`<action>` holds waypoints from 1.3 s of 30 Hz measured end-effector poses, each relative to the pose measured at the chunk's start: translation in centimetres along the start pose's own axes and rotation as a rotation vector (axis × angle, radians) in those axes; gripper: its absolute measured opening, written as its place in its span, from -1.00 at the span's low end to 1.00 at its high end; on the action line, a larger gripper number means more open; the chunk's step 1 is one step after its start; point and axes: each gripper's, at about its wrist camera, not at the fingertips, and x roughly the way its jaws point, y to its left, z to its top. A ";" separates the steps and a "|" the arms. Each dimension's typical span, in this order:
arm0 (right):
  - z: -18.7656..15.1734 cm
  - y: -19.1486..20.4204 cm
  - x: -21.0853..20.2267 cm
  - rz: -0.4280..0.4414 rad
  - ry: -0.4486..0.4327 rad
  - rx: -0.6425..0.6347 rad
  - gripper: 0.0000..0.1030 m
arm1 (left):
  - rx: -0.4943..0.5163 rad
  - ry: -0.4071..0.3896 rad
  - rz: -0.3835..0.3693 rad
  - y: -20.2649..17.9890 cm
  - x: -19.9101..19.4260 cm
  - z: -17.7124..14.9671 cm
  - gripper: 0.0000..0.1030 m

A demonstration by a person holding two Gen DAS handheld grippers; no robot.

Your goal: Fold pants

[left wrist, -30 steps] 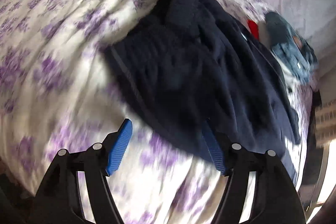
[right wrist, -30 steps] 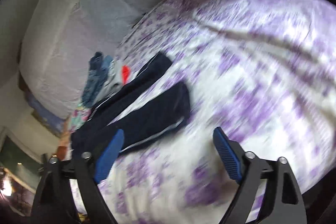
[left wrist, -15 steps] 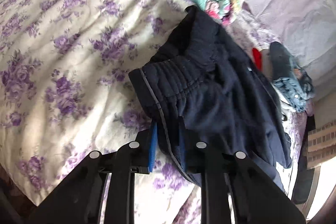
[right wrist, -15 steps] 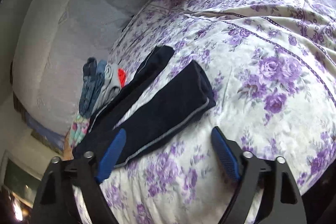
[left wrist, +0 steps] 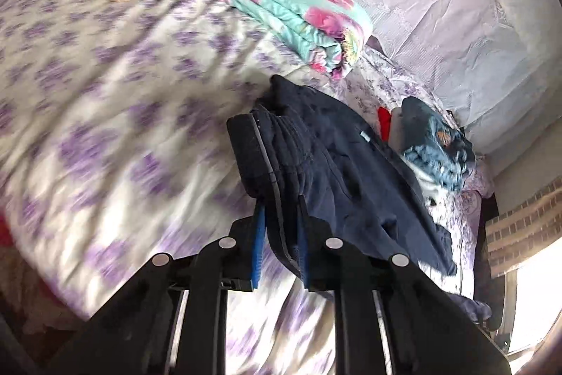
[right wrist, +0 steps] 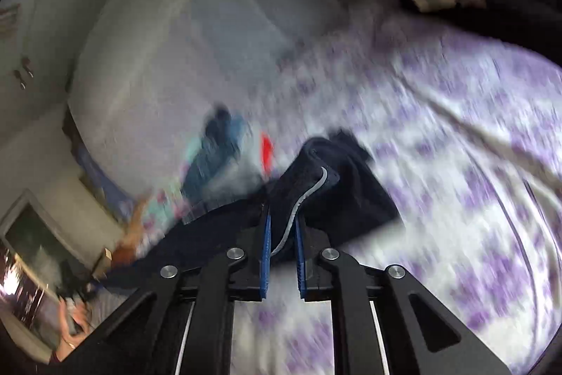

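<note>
Two grips have just been completed on the dark pants [left wrist: 351, 171], which lie across the floral bedspread [left wrist: 105, 115]. By the left wrist view, the left gripper [left wrist: 279, 224], wide a second ago, is now narrowed onto the ribbed waistband [left wrist: 277, 146], and that end is raised off the bed, near the folded quilt [left wrist: 298, 6]. By the right wrist view, the right gripper [right wrist: 282, 227], open half a second ago, is now clamped on a leg hem with grey piping [right wrist: 305, 195], lifted and tilted amid blur. A lengthwise fold is judged ready to begin.
</note>
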 end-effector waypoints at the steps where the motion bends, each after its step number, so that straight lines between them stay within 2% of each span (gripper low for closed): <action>1: -1.1 -0.9 0.0 -0.017 0.043 0.012 -0.75 | -0.011 0.028 0.020 1.1 -0.5 -1.5 -0.71; 4: -6.1 -3.0 0.0 -0.093 0.165 0.037 -0.75 | -0.032 0.124 0.087 3.9 0.6 -5.0 -0.70; 5: -7.8 -3.7 -0.1 -0.100 0.184 0.064 -0.75 | -0.064 0.166 0.107 5.3 1.8 -6.1 -0.69; 7: -9.3 -4.5 -0.7 -0.066 0.166 0.117 -0.76 | -0.094 0.202 0.119 7.1 3.2 -6.7 -0.66; 9: -9.3 -4.4 -1.6 -0.034 0.127 0.139 -0.77 | -0.122 0.199 0.103 7.8 3.7 -6.5 -0.66; 14: -7.9 -2.2 -5.2 0.096 -0.014 0.100 -0.78 | -0.055 0.032 0.163 6.5 0.8 -4.5 -0.68; 16: -8.2 -3.0 -5.6 0.093 -0.005 0.129 -0.78 | -0.073 0.037 0.154 7.2 0.5 -4.3 -0.68; 18: -9.4 -4.7 -5.2 0.046 0.044 0.185 -0.78 | -0.072 0.052 0.164 7.9 0.5 -4.5 -0.68; 21: -11.2 -6.4 -5.2 -0.014 0.106 0.218 -0.76 | -0.036 0.069 0.167 7.7 0.4 -5.0 -0.71; 22: -11.4 -6.5 -5.2 -0.036 0.114 0.215 -0.70 | -0.013 0.079 0.154 7.1 0.4 -5.2 -0.71; 24: -11.0 -5.6 -6.4 -0.124 0.045 0.197 -0.44 | 0.058 0.084 0.156 5.3 0.5 -5.5 -0.70; 25: -10.2 -4.3 -7.9 -0.237 -0.063 0.163 -0.22 | 0.119 0.083 0.159 3.6 0.8 -5.8 -0.65; 26: -9.7 -3.1 -9.3 -0.283 -0.157 0.128 -0.14 | 0.161 0.081 0.153 2.2 0.9 -6.1 -0.58; 28: -8.2 -0.5 -11.1 -0.293 -0.291 0.071 -0.02 | 0.250 0.079 0.143 -0.8 1.6 -6.8 0.03; 29: -7.3 1.2 -11.0 -0.233 -0.305 0.025 0.16 | 0.283 0.080 0.144 -2.0 2.1 -7.1 0.11; 30: -6.6 2.6 -10.0 -0.179 -0.264 -0.014 0.23 | 0.313 0.087 0.144 -3.1 2.8 -7.5 0.13; 31: -6.0 4.1 -7.8 -0.122 -0.183 -0.060 0.24 | 0.351 0.121 0.148 -4.3 4.3 -8.1 0.13; 32: -6.0 4.8 -6.0 -0.105 -0.123 -0.082 0.26 | 0.379 0.154 0.159 -5.0 5.6 -8.6 0.13; 33: -6.3 5.0 -4.0 -0.111 -0.056 -0.094 0.26 | 0.407 0.186 0.192 -5.3 7.1 -9.1 0.13; 34: -7.2 4.6 -0.9 -0.163 0.055 -0.096 0.25 | 0.426 0.233 0.248 -5.1 8.9 -9.8 0.11; 35: -8.0 3.8 1.3 -0.226 0.143 -0.072 0.24 | 0.422 0.272 0.272 -4.5 10.1 -10.3 0.09; 36: -9.0 2.3 2.9 -0.276 0.225 -0.029 0.19 | 0.430 0.253 0.276 -3.8 10.2 -10.8 0.02; 37: -9.7 1.5 3.2 -0.278 0.226 -0.021 0.03 | 0.456 0.233 0.294 -3.8 9.6 -11.2 -0.06; 38: -9.7 2.1 2.5 -0.275 0.190 -0.059 0.00 | 0.458 0.242 0.293 -3.6 9.2 -11.3 -0.06; 39: -9.1 2.5 2.0 -0.262 0.196 -0.069 0.00 | 0.438 0.249 0.278 -3.3 8.7 -11.2 -0.07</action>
